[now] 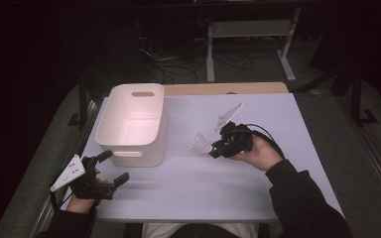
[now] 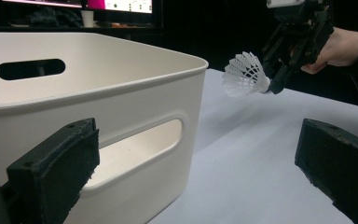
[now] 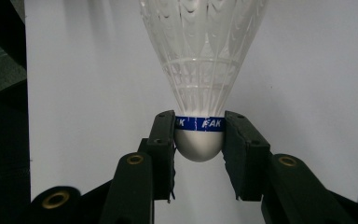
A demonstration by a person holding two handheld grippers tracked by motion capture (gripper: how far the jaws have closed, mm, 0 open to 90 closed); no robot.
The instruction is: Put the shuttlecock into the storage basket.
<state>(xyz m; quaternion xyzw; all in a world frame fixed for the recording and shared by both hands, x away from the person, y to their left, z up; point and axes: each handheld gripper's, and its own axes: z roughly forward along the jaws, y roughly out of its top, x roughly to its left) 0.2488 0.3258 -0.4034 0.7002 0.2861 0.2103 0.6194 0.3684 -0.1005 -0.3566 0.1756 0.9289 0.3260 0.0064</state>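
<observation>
While the left gripper (image 1: 113, 170) gapes empty, the right gripper (image 3: 199, 140) clamps a shuttlecock's (image 3: 200, 70) cork.

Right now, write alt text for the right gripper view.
The right gripper clamps a white shuttlecock by its rounded cork base, at the blue band. The skirt fans upward over the pale table.

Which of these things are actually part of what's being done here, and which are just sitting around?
Part of the job:
- shuttlecock, pinched by its cork base in the right claw
- white bin, open and close by, a likely place for it
- left claw, open, waiting by the bin's near corner

Just around:
- white table
- cables on the floor
- desk frame behind
</observation>
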